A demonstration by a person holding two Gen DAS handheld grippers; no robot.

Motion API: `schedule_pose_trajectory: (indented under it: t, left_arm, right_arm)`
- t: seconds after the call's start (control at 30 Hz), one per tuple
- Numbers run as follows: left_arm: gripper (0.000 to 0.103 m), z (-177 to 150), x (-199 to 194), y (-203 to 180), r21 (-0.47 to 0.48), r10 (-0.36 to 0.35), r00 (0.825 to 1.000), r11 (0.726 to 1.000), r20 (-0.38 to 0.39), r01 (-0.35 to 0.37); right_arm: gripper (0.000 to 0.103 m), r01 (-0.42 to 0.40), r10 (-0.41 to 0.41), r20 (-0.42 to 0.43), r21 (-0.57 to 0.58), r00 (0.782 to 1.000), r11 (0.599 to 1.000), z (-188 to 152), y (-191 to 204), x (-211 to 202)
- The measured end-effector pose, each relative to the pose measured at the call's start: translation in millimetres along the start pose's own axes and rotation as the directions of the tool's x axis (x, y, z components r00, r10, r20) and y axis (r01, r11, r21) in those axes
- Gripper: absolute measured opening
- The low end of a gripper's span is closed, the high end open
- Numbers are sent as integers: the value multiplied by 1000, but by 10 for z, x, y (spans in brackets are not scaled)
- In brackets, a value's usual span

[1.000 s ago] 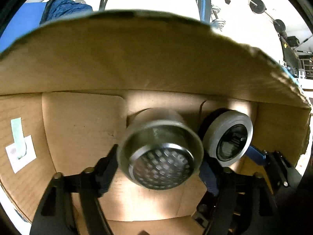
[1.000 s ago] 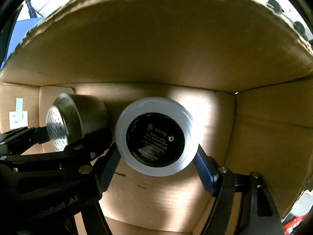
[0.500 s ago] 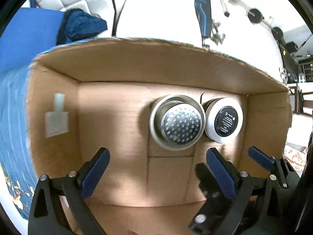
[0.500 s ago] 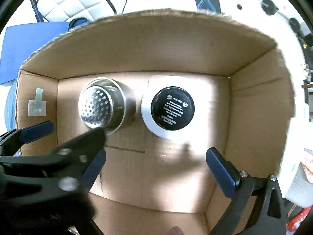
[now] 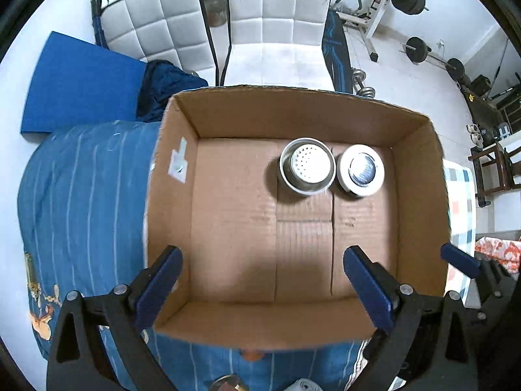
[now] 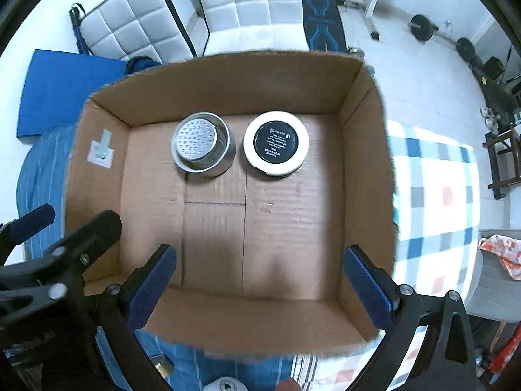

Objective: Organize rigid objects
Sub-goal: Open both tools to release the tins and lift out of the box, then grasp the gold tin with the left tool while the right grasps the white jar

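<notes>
An open cardboard box (image 5: 182, 228) (image 6: 97, 176) sits on a bed. On its floor near the far wall stand a steel perforated cup (image 5: 307, 165) (image 6: 201, 144) and, right of it, a white round jar with a black label (image 5: 360, 169) (image 6: 276, 143), side by side and almost touching. My left gripper (image 5: 262, 285) hangs open above the box's near side, nothing between its blue pads. My right gripper (image 6: 260, 282) is likewise open and empty, high over the near wall. Part of the left gripper's black frame (image 6: 58, 260) shows at the lower left of the right wrist view.
The bed carries a blue striped cover (image 5: 81, 202) and a checked sheet (image 6: 433, 195). A blue mat (image 5: 78, 88) lies on the floor at left. White padded chairs (image 5: 276, 16) stand beyond the box, gym weights (image 5: 416, 49) at far right. Small objects (image 6: 224, 384) lie at the bottom edge.
Both grippers let go of the steel cup and the white jar, opened wide, and rose up out of the box; the two objects stay on the box floor.
</notes>
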State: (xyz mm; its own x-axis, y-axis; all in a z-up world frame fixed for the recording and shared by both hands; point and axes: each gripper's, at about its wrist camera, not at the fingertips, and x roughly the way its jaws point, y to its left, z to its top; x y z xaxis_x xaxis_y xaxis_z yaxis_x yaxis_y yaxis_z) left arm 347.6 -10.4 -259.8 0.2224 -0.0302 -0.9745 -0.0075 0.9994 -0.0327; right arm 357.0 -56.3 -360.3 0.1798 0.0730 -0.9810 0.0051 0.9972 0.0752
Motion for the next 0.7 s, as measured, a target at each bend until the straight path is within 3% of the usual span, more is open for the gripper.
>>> schedule_pose_trajectory:
  t: [0.3,0.53,0.63,0.7]
  left_arm:
    - [101,-384,-671,16,28,-4,992,1000,125,0]
    - [101,-718,-1113,91,30,-19,983,999,185,13]
    - [101,-1021,-1177,203,41,29,981,998,191,-38]
    - [101,-1258,-1083,295,65,81,982,993,173,-94]
  right_arm:
    - [103,25,-23,118,-15,993,1000,-328,16,-732]
    - [103,-30,31,152,-12,988,999,-767,44,-1110]
    - [103,-53,57,135,-35,989,998,-1046,71,-1110]
    - [103,-61,65,77,-59,995,996,-1293,94,-968]
